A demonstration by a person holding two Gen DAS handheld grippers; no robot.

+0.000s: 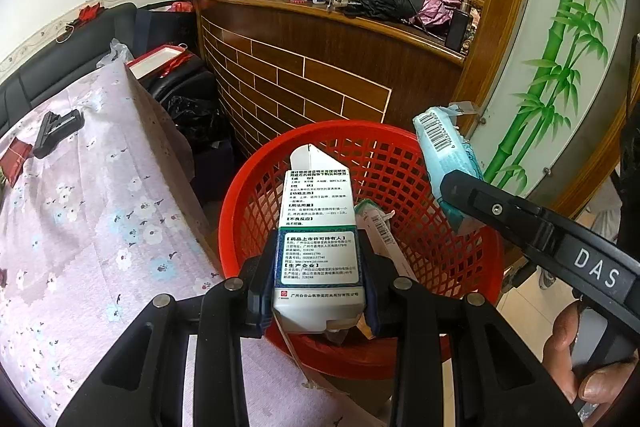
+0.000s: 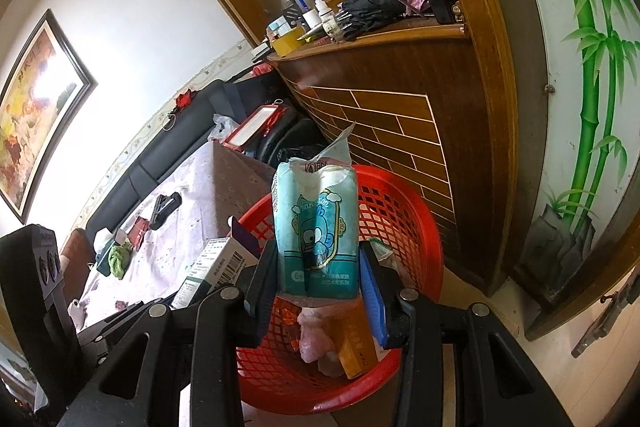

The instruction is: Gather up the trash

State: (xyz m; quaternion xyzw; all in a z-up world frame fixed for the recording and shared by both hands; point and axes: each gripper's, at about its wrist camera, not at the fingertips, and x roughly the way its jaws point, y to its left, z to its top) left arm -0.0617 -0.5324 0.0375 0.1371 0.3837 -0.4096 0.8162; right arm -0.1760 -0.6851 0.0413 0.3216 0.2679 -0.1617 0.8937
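Left wrist view shows the left gripper clamped on a medicine carton and the right gripper gripping a tissue pack, both above the red basket; releasing off-centre risks either striking the rim and falling outside.

Basket is standing on the floor, just beside the table corner, wooden counter behind it. Left hand-held gripper is holding a carton over the basket's near rim. Right hand-held gripper is holding a tissue pack over the basket, to the carton's right. Wrappers and a small box are lying in the basket.
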